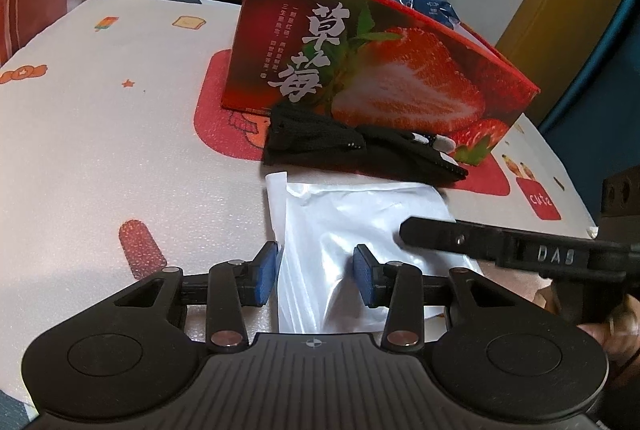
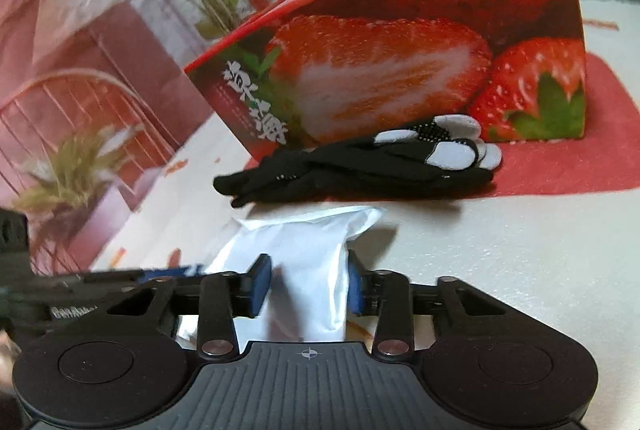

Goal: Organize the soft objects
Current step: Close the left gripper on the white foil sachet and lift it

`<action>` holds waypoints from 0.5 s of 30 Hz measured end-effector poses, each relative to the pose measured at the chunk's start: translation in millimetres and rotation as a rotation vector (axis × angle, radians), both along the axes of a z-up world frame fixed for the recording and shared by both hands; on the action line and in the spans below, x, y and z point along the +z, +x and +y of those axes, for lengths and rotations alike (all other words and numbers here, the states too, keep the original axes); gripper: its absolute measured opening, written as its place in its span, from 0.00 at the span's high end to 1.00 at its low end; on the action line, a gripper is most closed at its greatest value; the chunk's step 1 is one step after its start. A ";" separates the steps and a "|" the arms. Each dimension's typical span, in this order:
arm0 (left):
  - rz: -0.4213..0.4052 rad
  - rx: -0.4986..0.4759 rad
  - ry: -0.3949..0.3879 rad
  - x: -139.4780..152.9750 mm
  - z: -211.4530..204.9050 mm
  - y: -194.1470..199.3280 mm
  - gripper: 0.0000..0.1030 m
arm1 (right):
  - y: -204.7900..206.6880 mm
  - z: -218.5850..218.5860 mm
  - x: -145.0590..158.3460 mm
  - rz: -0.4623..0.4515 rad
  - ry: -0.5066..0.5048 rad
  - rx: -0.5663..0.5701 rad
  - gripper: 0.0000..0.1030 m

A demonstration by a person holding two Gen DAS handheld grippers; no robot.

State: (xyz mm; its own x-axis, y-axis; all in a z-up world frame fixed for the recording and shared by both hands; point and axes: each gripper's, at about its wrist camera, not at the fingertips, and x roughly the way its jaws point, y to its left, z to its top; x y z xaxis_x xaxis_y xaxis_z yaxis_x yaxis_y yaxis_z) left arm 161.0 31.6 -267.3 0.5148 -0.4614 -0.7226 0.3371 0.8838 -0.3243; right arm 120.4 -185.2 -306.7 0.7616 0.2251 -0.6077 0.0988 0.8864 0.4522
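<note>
The left gripper (image 1: 316, 276) is holding one end of the white plastic pouch (image 1: 360, 226), its blue pads pressing into the film. The right gripper (image 2: 308, 284) is pinching the pouch (image 2: 310, 250) at its other end, the film bunching between its narrow jaws. The pouch is lying on the patterned worktop (image 1: 120, 150). Just beyond it, black gloves (image 1: 360, 150) are lying flat, touching the foot of the red strawberry box (image 1: 380, 70). Farther ahead, a blue packet (image 1: 424, 0) is sticking out of the open box.
</note>
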 end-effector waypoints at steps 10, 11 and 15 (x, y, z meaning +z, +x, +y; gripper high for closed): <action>0.039 0.011 -0.050 -1.1 3.8 2.2 0.60 | -5.9 23.3 12.8 0.043 -0.266 0.113 0.73; 0.040 0.012 -0.049 -0.9 3.3 1.9 0.61 | -6.9 22.8 13.0 0.044 -0.258 0.106 0.74; 0.051 0.013 -0.132 -0.9 8.8 1.3 0.62 | -9.5 27.5 14.7 0.037 -0.239 0.117 0.75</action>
State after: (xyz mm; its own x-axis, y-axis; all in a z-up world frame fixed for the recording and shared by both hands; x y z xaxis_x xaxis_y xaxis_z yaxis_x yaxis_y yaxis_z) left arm 162.3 40.3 -268.2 0.4855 -0.5474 -0.6817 0.3057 0.8368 -0.4543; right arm 110.9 -157.6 -292.0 0.7153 0.1575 -0.6808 0.0017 0.9739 0.2271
